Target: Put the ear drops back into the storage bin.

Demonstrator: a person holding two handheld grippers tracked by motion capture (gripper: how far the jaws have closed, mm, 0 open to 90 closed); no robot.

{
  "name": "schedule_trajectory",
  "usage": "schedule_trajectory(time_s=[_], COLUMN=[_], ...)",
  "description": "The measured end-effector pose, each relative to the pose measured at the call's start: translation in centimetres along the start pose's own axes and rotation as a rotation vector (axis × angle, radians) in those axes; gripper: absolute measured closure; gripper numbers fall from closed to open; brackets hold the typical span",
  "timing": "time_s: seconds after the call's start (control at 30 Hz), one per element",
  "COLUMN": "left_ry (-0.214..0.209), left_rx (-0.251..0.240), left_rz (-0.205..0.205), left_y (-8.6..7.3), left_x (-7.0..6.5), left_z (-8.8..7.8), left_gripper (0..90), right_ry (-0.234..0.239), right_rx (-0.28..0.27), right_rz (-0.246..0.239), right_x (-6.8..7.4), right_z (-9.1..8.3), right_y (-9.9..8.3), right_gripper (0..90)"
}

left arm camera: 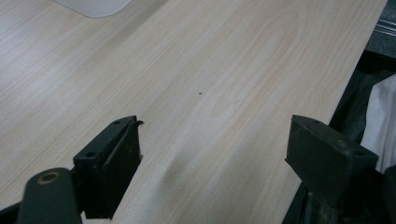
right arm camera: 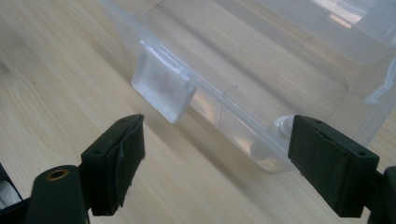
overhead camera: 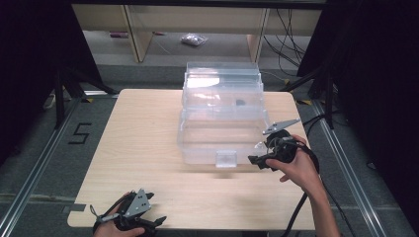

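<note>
The right gripper [overhead camera: 261, 159] has its jaws spread wide with nothing between them; in the right gripper view the two black pads [right arm camera: 119, 158] stand far apart over bare wood. Just beyond them lies the near front corner of the clear plastic box [right arm camera: 280, 93], and its front latch [right arm camera: 163, 86], a small frosted flap, hangs down from the box's front rim toward the table. The pads touch neither the latch nor the box wall. In the high view this gripper sits just beside the box's front right corner, held by the person's right hand [overhead camera: 296, 168], with its cable trailing back off the table edge.

The box [overhead camera: 222, 113] stands toward the far middle of the wooden table [overhead camera: 143, 148], its lid tipped up and back behind it, and the latch [overhead camera: 226, 159] shows at the middle of its front wall.

The left gripper [overhead camera: 148, 224] is also wide open and holds nothing; its pads [left arm camera: 112, 163] hover over bare tabletop in the left gripper view. It rests at the near edge of the table, well apart from the box, down and to the left of it, in the person's left hand [overhead camera: 111, 228].
</note>
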State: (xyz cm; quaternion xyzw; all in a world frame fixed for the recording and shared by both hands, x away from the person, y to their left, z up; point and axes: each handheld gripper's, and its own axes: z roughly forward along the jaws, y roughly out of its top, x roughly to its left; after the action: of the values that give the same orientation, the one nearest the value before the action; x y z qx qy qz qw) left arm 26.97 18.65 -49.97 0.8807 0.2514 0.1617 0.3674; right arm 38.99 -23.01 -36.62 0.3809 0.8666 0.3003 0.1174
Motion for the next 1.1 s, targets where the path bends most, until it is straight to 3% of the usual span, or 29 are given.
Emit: schedule_trajectory(time_s=[0.07, 0.13, 0.27, 0.33, 0.47, 0.5, 0.57, 0.6, 0.63, 0.77, 0.8, 0.9, 0.93, 0.97, 1.1], left_ry=[-0.001, 0.006, 0.007, 0.006, 0.009, 0.008, 0.007, 0.004, 0.009, 0.008, 0.008, 0.009, 0.006, 0.008, 0.007], left_rx=[0.001, 0.009, 0.007, 0.004, 0.010, 0.006, -0.003, -0.004, -0.003, 0.002, 0.003, 0.004, 0.002, 0.005, -0.006], left_rz=[-0.021, 0.008, 0.004, -0.017, 0.008, 0.002, -0.004, -0.003, -0.002, -0.007, 0.004, -0.013, 0.003, 0.004, -0.004], left_y=[-0.1, 0.0, 0.0, -0.1, 0.0, -0.1, 0.0, 0.0, 0.0, 0.0, 0.0, -0.1, 0.0, 0.0, 0.0], left_x=[-0.1, 0.1, 0.1, -0.1, 0.2, 0.1, 0.0, 0.1, 0.1, 0.1, 0.1, 0.1, 0.2, 0.2, 0.1], left_z=[0.0, 0.0, 0.0, 0.0, -0.1, 0.0, 0.0, 0.0, 0.0, 0.0, 0.0, 0.0, 0.0, 0.0, 0.0], left_gripper=[17.2, 17.2, 17.0, 16.8, 16.7, 16.7, 16.7, 16.6, 16.6, 16.5, 16.6, 16.5, 16.5, 16.5, 16.5], right_ry=[0.000, 0.002, 0.003, 0.007, 0.010, 0.002, 0.000, 0.006, 0.004, 0.001, -0.002, -0.014, -0.011, -0.015, -0.006], right_rx=[-0.012, -0.028, -0.078, -0.064, -0.061, -0.076, -0.073, -0.073, -0.078, -0.090, -0.087, -0.097, -0.110, -0.106, -0.083], right_rz=[-0.001, -0.008, -0.012, -0.008, -0.011, 0.006, -0.014, 0.015, -0.004, 0.029, 0.013, 0.020, 0.027, 0.011, 0.035], right_x=[0.3, 0.4, 0.9, 1.0, 1.2, 1.4, 1.3, 1.5, 1.5, 2.1, 2.0, 2.3, 2.5, 2.4, 2.6], right_z=[0.0, -0.1, -0.1, 0.0, 0.0, 0.1, 0.0, 0.0, 0.0, -0.2, -0.3, -0.4, -0.3, -0.4, -0.5], right_y=[-0.4, -0.7, -1.6, -1.8, -2.4, -2.6, -2.7, -2.9, -3.0, -3.5, -3.6, -4.1, -4.4, -4.6, -5.1], right_gripper=[19.5, 19.4, 19.4, 19.4, 19.1, 19.0, 18.7, 18.5, 18.3, 18.0, 17.9, 17.3, 17.3, 17.3, 17.3])
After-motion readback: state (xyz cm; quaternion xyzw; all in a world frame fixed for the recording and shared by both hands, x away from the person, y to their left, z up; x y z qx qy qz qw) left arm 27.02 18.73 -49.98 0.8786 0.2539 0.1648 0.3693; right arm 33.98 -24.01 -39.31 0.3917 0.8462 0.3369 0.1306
